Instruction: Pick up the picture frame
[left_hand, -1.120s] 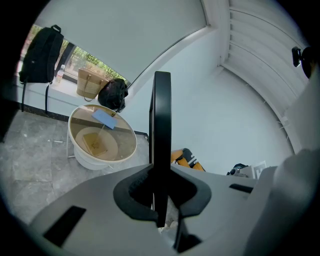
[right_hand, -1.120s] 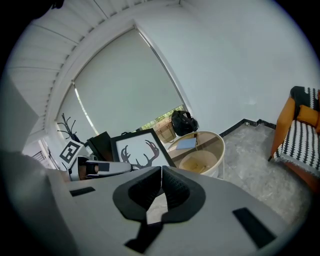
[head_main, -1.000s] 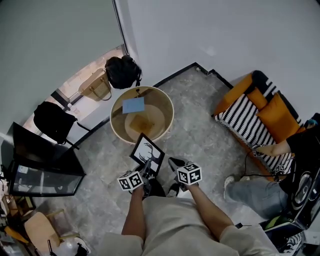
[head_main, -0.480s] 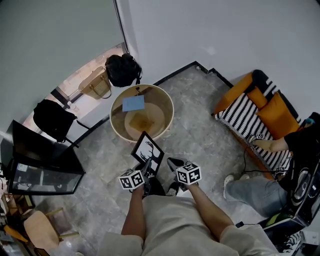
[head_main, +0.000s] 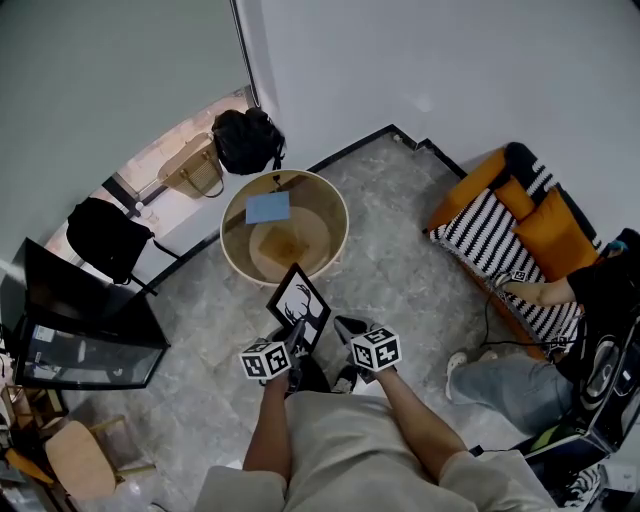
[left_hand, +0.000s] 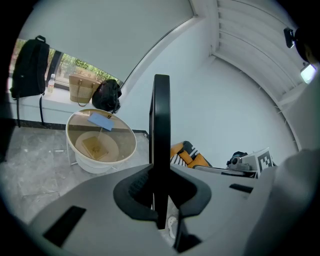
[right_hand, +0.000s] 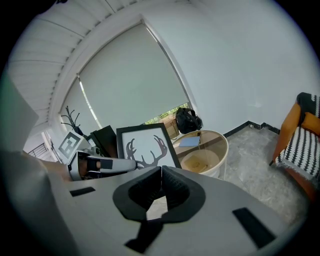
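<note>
Left gripper (left_hand: 161, 192) clenched on antler picture frame (head_main: 298, 303), held at head view centre, right gripper (right_hand: 160, 186) clenched empty alongside.

Black-bordered picture frame (head_main: 298, 298), white print with black antlers, aloft, upright, slightly tilted, bottom edge clamped in left gripper (head_main: 294, 338).

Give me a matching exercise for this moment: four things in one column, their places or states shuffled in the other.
Things:
1. picture frame
2. right gripper
3. blue sheet
4. black backpack

Places or states:
A. beside the woven bag
B. shut, holding nothing
C. clamped edge-on in the left gripper
D. lying on the round table

Pairs: 1-C, 2-B, 3-D, 4-A
</note>
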